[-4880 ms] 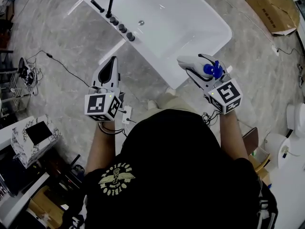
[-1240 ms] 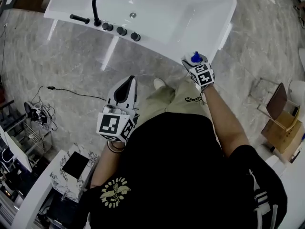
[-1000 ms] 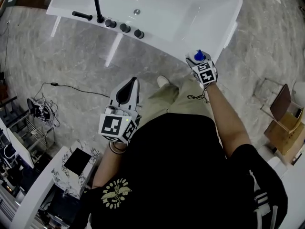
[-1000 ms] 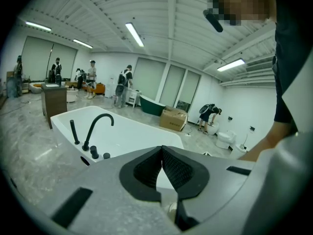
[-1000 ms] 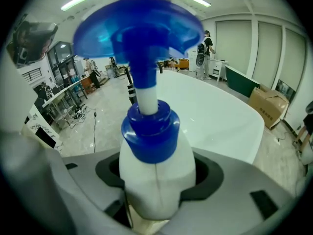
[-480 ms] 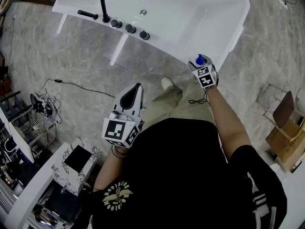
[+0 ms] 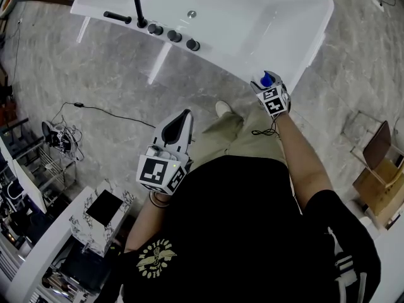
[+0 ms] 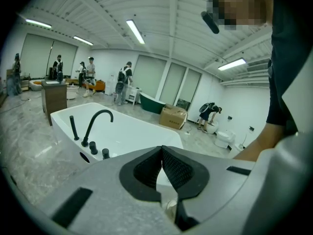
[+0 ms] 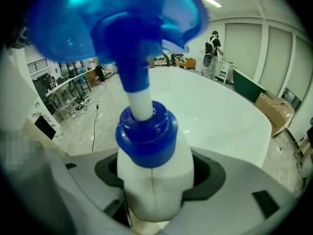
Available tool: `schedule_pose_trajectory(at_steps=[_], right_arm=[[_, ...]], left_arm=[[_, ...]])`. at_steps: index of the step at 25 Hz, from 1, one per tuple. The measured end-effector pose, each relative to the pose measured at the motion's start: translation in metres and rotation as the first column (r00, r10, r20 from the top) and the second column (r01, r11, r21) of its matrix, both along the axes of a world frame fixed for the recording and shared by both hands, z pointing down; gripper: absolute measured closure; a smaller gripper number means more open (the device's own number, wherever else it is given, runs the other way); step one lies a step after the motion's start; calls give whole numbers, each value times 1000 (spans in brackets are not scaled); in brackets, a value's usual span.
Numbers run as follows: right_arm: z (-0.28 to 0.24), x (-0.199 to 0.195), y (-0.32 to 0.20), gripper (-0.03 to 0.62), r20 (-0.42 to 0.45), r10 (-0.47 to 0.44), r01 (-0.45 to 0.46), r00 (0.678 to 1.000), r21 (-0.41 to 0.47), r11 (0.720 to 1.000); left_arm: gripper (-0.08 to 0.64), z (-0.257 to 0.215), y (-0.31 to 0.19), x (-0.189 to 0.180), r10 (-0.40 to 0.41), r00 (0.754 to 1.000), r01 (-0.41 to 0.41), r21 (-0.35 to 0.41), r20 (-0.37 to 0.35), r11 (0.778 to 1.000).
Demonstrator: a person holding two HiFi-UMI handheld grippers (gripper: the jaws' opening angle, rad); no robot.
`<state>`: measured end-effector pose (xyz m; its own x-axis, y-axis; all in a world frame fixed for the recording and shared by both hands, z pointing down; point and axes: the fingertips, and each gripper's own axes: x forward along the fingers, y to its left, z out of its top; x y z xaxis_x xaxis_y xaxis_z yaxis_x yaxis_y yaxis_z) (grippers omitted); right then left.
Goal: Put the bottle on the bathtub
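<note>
A white bottle [image 9: 154, 180] with a blue pump top [image 7: 267, 79] sits clamped in my right gripper [image 7: 264, 86], which is shut on it. The gripper hangs at the near right corner of the white bathtub [image 7: 287, 49], just at its rim. Seen from the right gripper view, the tub's wide white rim [image 9: 230, 116] lies behind the bottle. My left gripper [image 7: 182, 115] is shut and holds nothing; it hovers over the marble floor, well short of the tub. In the left gripper view its pads [image 8: 168, 168] meet, with the bathtub [image 8: 127, 133] beyond.
A black faucet [image 7: 137, 5] and several black knobs [image 7: 173, 36] line the tub's left rim. A black cable [image 7: 95, 112] lies on the floor to the left. Racks and a marble-topped stand [image 7: 95, 216] are at lower left, cardboard boxes [image 7: 379, 182] at right. People [image 8: 124, 80] stand far off.
Over the last seconds the person walked up to the tub, and the right gripper carried the bottle to its near right corner. In the last half second little has moved.
</note>
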<state>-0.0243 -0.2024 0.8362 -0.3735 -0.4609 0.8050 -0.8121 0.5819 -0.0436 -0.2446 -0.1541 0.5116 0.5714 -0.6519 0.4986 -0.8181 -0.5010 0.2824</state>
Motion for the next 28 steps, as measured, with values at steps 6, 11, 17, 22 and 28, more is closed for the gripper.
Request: schedule_pose_trajectory(at_steps=[6, 11, 17, 22, 28], right_arm=[[-8, 3, 0, 318, -20, -31, 31, 999, 7, 999], [-15, 2, 1, 318, -21, -48, 49, 999, 17, 999], [-32, 1, 2, 318, -15, -59, 59, 998, 28, 998], [-48, 3, 8, 318, -31, -78, 79, 996, 29, 996], [-75, 5, 14, 318, 12, -86, 85, 996, 48, 995]], left_arm=[[551, -4, -4, -6, -7, 1000, 6, 8, 14, 1000], [551, -9, -11, -8, -10, 1000, 9, 36, 18, 999], [551, -21, -20, -9, -15, 1000, 14, 73, 7, 997], [551, -34, -30, -7, -7, 1000, 8, 106, -8, 994], [551, -50, -43, -3, 2, 999, 5, 147, -46, 989]])
